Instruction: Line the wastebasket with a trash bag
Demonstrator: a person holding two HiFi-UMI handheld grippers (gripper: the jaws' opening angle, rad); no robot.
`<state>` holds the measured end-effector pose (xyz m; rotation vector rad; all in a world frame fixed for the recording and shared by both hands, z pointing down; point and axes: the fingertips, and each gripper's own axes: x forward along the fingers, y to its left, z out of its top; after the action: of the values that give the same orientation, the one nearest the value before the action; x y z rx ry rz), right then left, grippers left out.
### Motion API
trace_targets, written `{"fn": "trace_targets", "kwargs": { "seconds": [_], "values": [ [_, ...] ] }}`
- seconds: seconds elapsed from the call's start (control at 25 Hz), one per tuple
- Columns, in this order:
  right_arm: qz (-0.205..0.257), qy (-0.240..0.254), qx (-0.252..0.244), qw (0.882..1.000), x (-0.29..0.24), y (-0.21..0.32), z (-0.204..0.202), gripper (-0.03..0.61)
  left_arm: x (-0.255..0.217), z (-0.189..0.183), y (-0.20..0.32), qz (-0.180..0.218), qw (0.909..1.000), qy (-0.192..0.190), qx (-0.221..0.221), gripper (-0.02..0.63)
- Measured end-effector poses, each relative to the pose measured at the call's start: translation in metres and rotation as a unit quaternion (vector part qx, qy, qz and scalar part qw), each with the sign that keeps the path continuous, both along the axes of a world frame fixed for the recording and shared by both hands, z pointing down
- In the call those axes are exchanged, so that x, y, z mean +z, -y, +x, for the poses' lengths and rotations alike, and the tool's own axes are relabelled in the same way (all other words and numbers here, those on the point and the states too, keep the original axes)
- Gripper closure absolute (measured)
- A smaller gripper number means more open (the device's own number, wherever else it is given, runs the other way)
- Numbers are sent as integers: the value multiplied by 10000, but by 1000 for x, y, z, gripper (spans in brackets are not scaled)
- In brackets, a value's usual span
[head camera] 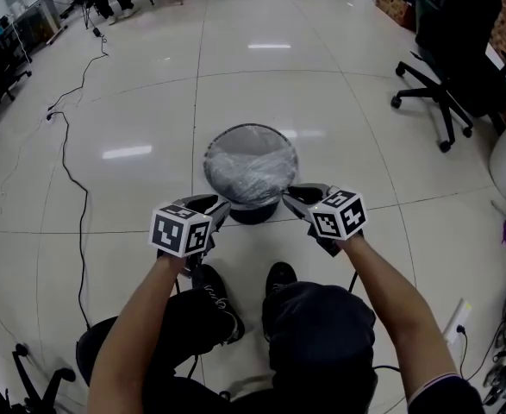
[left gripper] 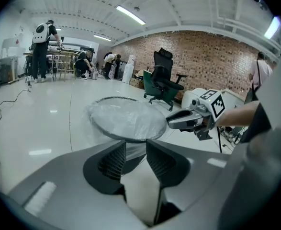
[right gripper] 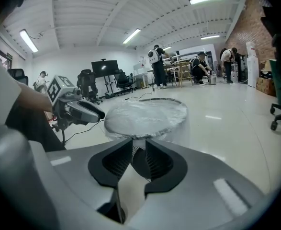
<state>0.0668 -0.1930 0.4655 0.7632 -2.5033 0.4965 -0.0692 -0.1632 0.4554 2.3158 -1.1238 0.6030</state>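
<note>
Head view steeply down, gripper views low, nearby, facing shared wastebasket (head camera: 207, 158)

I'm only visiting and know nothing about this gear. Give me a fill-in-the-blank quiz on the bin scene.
The wastebasket stands on the ____.
The trash bag stretched over its top is ____, not black.
The wall behind the office chair is built of ____.
The left claw and right claw each carry a ____ with square markers.
Missing words: floor; clear; brick; cube.
</note>
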Motion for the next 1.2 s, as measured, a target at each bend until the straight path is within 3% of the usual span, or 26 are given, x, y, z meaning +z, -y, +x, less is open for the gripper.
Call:
{"fn": "trace_targets", "kwargs": {
  "seconds": [0.16,0.36,0.68,1.2],
  "values": [
    [52,71,23,10000,2,1,-4,575,2,-5,2,-40,10000,5,-35,483],
    [-4,103,-218,9997,2,-6,-4,577,8,2,1,-121,9999,22,17,483],
    [-239,-273,-916,9951,25,-39,-6,577,11,9,0,-180,9998,4,43,483],
    [-601,-490,-1316,9883,59,-63,-13,577,25,9,-3,-320,9994,26,-146,483]
  ]
}}
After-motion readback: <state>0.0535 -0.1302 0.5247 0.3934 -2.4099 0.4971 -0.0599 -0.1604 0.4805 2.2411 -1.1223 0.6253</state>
